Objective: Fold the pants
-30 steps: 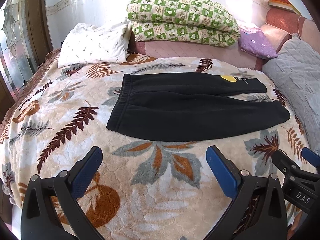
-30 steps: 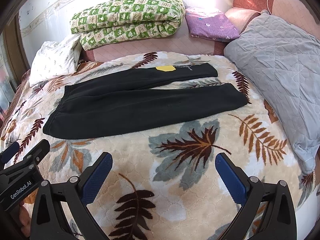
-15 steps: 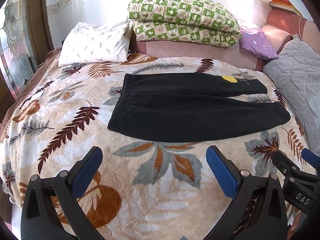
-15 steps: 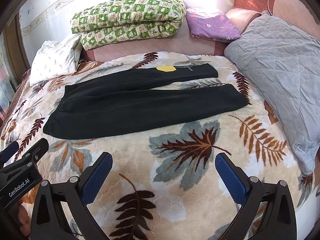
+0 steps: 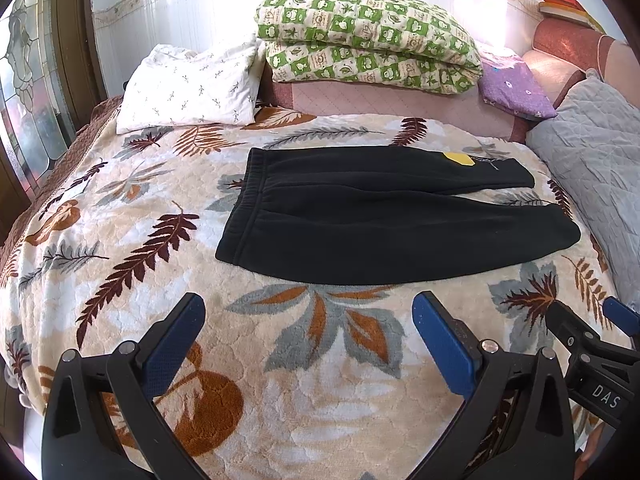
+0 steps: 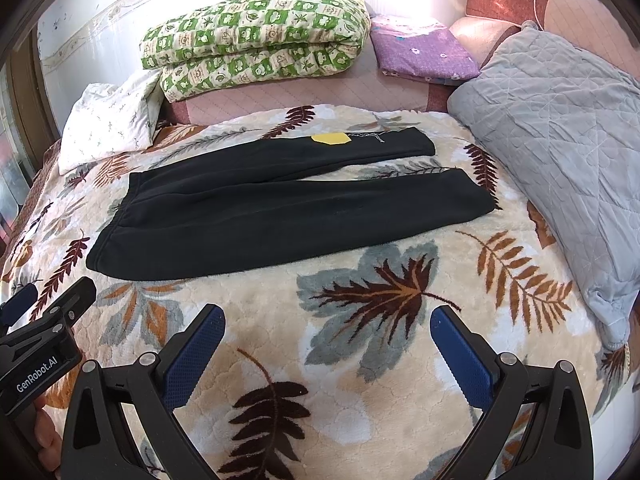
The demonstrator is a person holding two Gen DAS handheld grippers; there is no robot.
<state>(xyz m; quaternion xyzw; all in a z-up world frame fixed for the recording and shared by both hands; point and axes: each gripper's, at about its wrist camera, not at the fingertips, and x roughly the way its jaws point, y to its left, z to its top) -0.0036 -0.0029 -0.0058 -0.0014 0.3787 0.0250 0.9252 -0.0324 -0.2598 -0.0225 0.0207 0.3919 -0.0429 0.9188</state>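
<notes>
Black pants (image 5: 372,216) lie flat on the leaf-patterned blanket, waistband to the left, both legs pointing right and slightly spread. A yellow patch (image 5: 460,158) sits on the far leg. The pants also show in the right wrist view (image 6: 280,216). My left gripper (image 5: 308,328) is open and empty, above the blanket short of the pants' near edge. My right gripper (image 6: 328,340) is open and empty, also short of the near edge, further toward the leg ends. Each gripper shows at the edge of the other's view.
The leaf blanket (image 5: 320,360) covers the bed. A white pillow (image 5: 188,88), a folded green checked quilt (image 5: 368,40) and a purple cloth (image 5: 512,84) lie at the back. A grey quilted pillow (image 6: 560,140) lies at the right. A window is at the left.
Both grippers have shifted only very slightly; the pants lie as before. Both stay open.
</notes>
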